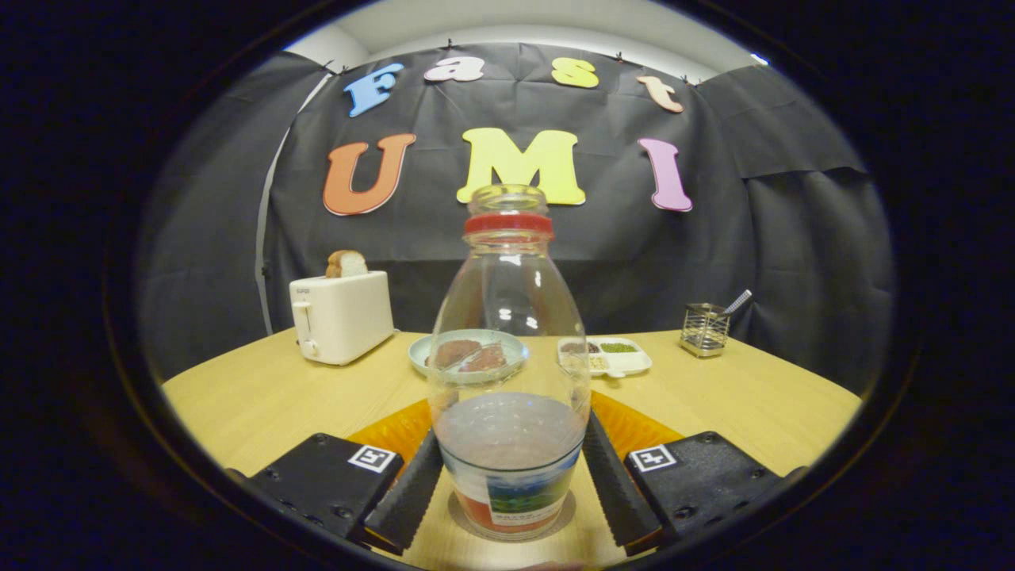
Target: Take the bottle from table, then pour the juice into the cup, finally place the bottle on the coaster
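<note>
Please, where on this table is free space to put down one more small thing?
Bare table lies left of the bottle, before the toaster, and right, between the holder and the fingers. Crowded behind the bottle: plate, tray. The gripper flanks the bottle.

Clear glass bottle with red neck ring [507, 349] hides middle of far pale plate of brown food [468, 354]; orange coaster [634, 424] mostly behind bottle and fingers [408, 496]. Divided white tray [607, 357] contents too small to identify.
</note>
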Demonstrator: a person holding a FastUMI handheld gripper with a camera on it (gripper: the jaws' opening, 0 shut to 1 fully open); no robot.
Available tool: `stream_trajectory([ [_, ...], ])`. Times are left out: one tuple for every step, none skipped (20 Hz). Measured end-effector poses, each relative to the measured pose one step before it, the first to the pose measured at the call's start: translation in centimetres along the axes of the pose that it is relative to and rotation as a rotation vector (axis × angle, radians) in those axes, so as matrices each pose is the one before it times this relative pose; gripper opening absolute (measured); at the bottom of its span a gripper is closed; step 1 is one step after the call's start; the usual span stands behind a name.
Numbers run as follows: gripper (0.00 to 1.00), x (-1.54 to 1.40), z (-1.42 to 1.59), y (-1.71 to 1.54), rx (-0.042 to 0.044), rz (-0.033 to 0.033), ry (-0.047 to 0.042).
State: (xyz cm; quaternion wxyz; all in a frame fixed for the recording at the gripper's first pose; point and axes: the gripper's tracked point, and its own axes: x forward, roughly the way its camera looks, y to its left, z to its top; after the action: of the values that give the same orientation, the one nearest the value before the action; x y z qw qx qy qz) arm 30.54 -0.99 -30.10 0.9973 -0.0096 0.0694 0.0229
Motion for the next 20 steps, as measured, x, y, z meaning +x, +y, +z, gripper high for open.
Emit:
stream_trajectory([
  [0.94, -0.080, 0.218, -0.017, 0.00418, 0.00086, -0.00377],
  [0.98, -0.228, 0.249, -0.041, 0.00296, -0.00116, -0.00316],
  [1.00, -0.182, 0.358, -0.059, 0.00601, -0.00217, -0.00833],
  [1.00, -0.356, 0.585, 0.000, 0.00366, -0.00253, -0.01421],
  [1.00, -0.325, 0.447, -0.012, -0.00231, -0.00412, -0.00897],
  [1.00, -0.302, 0.466, -0.109, -0.00429, -0.00323, -0.00880],
  [1.00, -0.287, 0.317, -0.082, -0.00318, 0.00077, 0.00042],
  [1.00, -0.350, 0.353, -0.014, -0.00491, -0.00035, 0.00278],
  [1.00, -0.518, 0.253, -0.101, -0.00375, 0.00092, 0.00463],
  [1.00, -0.542, 0.444, -0.213, -0.00243, -0.00279, -0.00123],
  [1.00, -0.629, 0.711, -0.056, 0.00460, 0.00095, -0.00705],
  [1.00, -0.679, 0.789, 0.019, 0.00701, 0.00146, -0.01196],
  [1.00, -0.772, 0.650, -0.157, 0.00452, -0.00107, -0.00806],
  [1.00, -0.854, 0.805, -0.081, 0.00159, 0.00115, -0.00890],
  [1.00, -0.917, 0.881, 0.063, -0.00003, 0.00539, -0.01028],
  [1.00, -0.980, 0.933, -0.191, -0.00150, -0.00201, -0.00918],
  [1.00, -1.038, 0.913, -0.156, 0.00522, 0.00151, -0.01067],
  [1.00, -0.920, 0.712, 0.111, 0.01249, 0.00510, -0.00318],
  [1.00, -0.939, 0.455, -0.005, 0.01259, 0.00329, 0.00297],
  [1.00, -0.933, 0.550, 0.193, 0.00160, 0.00300, 0.00867],
])
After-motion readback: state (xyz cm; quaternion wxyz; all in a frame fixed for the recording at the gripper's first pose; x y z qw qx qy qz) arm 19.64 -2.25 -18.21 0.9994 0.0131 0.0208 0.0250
